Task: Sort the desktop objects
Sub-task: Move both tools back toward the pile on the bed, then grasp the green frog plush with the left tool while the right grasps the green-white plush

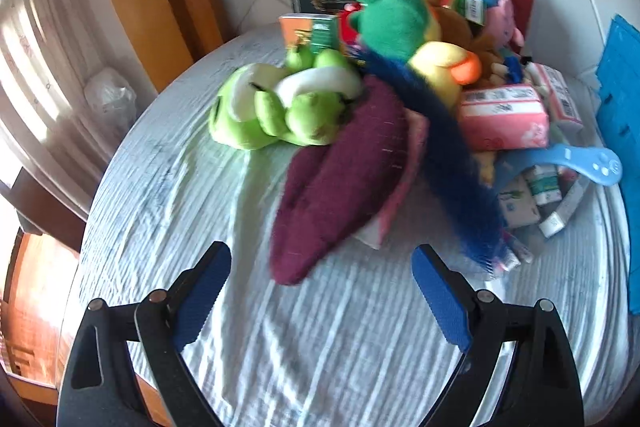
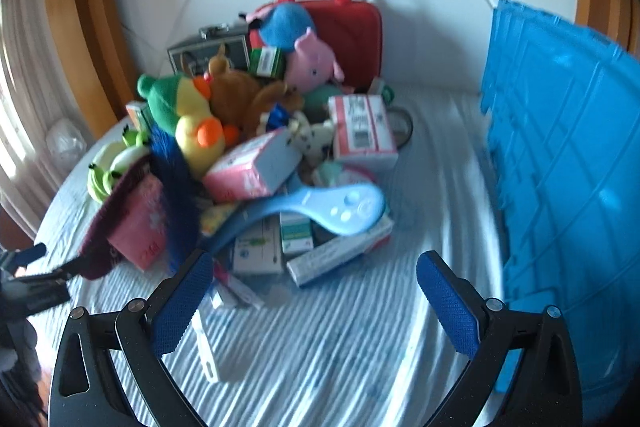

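Both the left claw (image 1: 322,291) and the right claw (image 2: 314,297) gape wide, empty, above the ribbed white counter (image 1: 280,347). The pile (image 2: 260,147) of fuzzy plush toys and cardboard boxes sits beside a ribbed blue plastic crate (image 2: 568,167); its inside is hidden.

A striped cloth (image 1: 280,327) covers the worktop; on it lie a toy pile (image 2: 248,131), a red case (image 2: 352,35) and a blue crate (image 2: 560,155).

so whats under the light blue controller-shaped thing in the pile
The light blue controller-shaped handle lies over several small green-and-white boxes and a long white box on the striped cloth. Its far end runs under a pink-and-white pack. Anything deeper is hidden.
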Demonstrator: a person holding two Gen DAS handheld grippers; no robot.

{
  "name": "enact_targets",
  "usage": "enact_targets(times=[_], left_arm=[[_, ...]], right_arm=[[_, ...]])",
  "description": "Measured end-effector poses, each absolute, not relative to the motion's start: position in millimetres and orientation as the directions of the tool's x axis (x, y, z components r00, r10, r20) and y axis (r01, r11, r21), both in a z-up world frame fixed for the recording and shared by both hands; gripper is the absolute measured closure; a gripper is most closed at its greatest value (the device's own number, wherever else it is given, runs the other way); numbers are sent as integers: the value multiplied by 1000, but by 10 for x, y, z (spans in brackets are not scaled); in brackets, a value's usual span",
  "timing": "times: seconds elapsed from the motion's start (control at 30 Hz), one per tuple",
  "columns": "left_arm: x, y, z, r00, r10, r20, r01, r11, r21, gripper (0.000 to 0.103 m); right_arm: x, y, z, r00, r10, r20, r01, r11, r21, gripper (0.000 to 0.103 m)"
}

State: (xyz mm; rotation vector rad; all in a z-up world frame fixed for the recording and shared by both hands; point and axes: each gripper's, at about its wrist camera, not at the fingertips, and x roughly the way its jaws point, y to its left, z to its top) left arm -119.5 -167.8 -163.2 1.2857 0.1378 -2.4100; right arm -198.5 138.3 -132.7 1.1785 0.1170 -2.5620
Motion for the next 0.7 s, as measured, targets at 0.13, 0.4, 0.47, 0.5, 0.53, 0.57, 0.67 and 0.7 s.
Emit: enact_targets(times=[0.13, 0.4, 0.47, 0.5, 0.53, 0.57, 0.67, 0.7], left_arm=[[-1172, -2171, -1623, -477, -320, -819, 441, -893, 92, 10], [-1301, -2951, -1672, -462, -337, -820, 461, -881, 102, 10], [-1402, -3106, -1668, -473, -328, -818, 455, -886, 92, 10], [-1472, -3180, -1660, -480, -322, -816, 448, -890, 88, 10], [-1540, -3245, -1651, -489, -315, -813, 439, -895, 83, 10], [-1601, -3294, -1643, -497, -309, -811, 431, -899, 78, 10], [-1823, -3449, -1633, -520, -273, -810, 393, -918, 57, 10], [-1893, -3477, -1634, -524, -261, -811, 381, -923, 52, 10]], right_arm=[[-2052, 1216, -1438, -581, -257, -772, 328, -942, 67, 0], [-2193, 735, -1399, -559, -262, -787, 327, -941, 81, 0], [-2230, 498, -1319, -551, -293, -781, 346, -932, 106, 0], [-2248, 369, -1284, -544, -313, -778, 361, -925, 120, 0], [-2274, 228, -1252, -535, -335, -775, 381, -915, 132, 0], [-2300, 65, -1220, -527, -353, -773, 403, -905, 138, 0], [-2389, -464, -1128, -518, -384, -764, 456, -880, 134, 0], [-2425, -667, -1100, -516, -402, -757, 473, -870, 140, 0]])
